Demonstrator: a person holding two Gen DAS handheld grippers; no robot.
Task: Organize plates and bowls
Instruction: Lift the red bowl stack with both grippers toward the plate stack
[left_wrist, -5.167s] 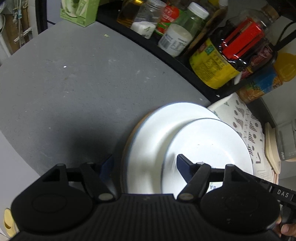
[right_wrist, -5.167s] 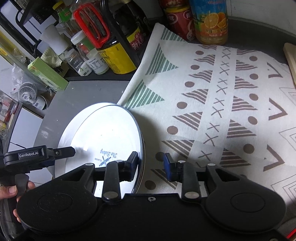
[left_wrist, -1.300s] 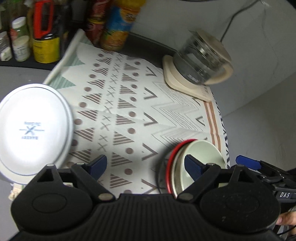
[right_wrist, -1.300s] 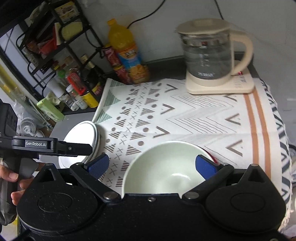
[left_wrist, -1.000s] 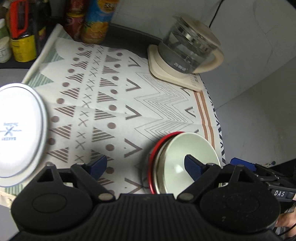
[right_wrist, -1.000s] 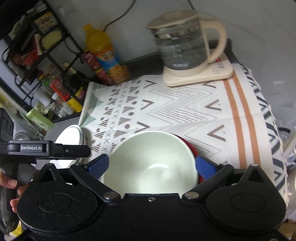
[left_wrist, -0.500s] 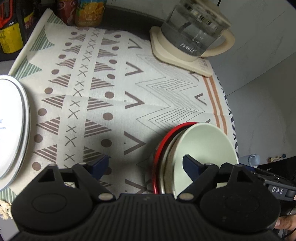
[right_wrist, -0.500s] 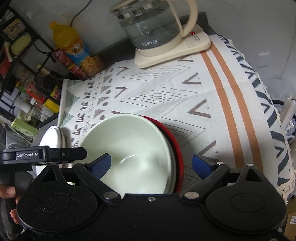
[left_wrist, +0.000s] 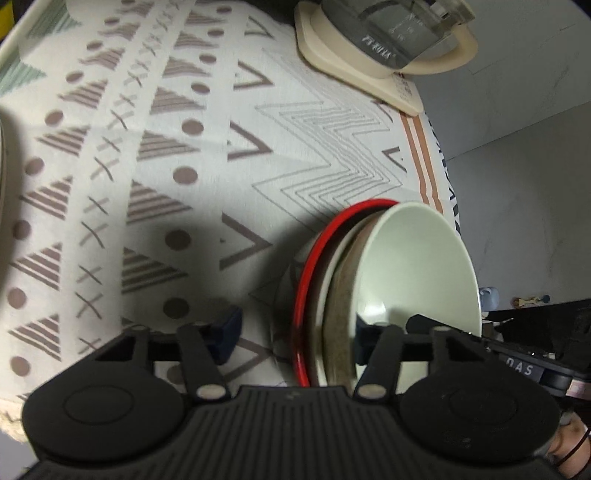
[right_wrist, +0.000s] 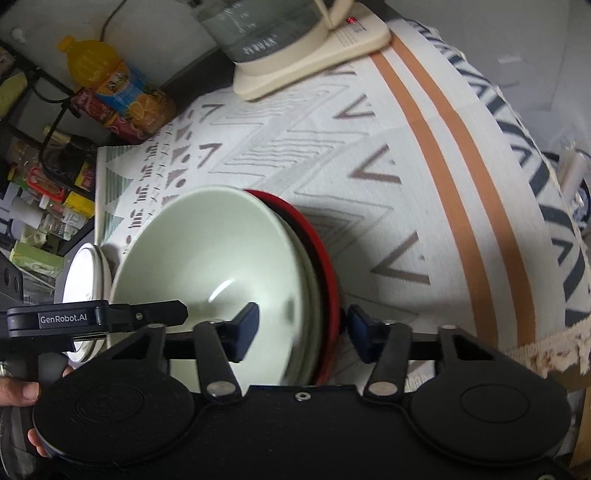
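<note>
The right gripper is straddling the right rim of a stack of bowls on the patterned cloth, fingers apart, 1 inside the pale green top bowl and 1 outside the red bottom one, while the left gripper, marked "GenRobot.AI", is straddling the stack's left rim with fingers also apart. Farther left, 2 white plates are lying stacked at the cloth's edge. At the back a glass kettle is sitting on its cream base, its lettering too blurred to read, beside an orange juice bottle.
</note>
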